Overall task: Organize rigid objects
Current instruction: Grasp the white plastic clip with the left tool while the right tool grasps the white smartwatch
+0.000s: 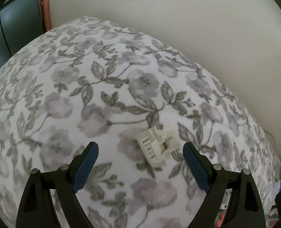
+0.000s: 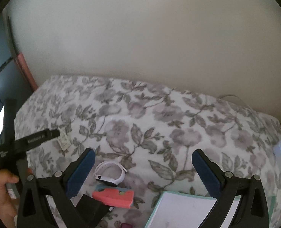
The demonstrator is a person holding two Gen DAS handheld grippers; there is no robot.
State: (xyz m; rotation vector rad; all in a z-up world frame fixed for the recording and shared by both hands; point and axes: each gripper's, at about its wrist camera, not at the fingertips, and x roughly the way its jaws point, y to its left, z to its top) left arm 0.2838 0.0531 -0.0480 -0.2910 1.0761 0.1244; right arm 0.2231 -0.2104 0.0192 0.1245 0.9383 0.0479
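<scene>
Left gripper spread wide, empty, low in frame, a cream hair clip between its tips on the floral bedspread; right gripper likewise wide, empty.

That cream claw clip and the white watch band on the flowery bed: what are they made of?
The claw clip looks like hard, matte plastic: crisp moulded teeth and edges. The watch band looks like soft, smooth silicone or rubber, since it curls in a loop. The blur leaves both uncertain.
</scene>
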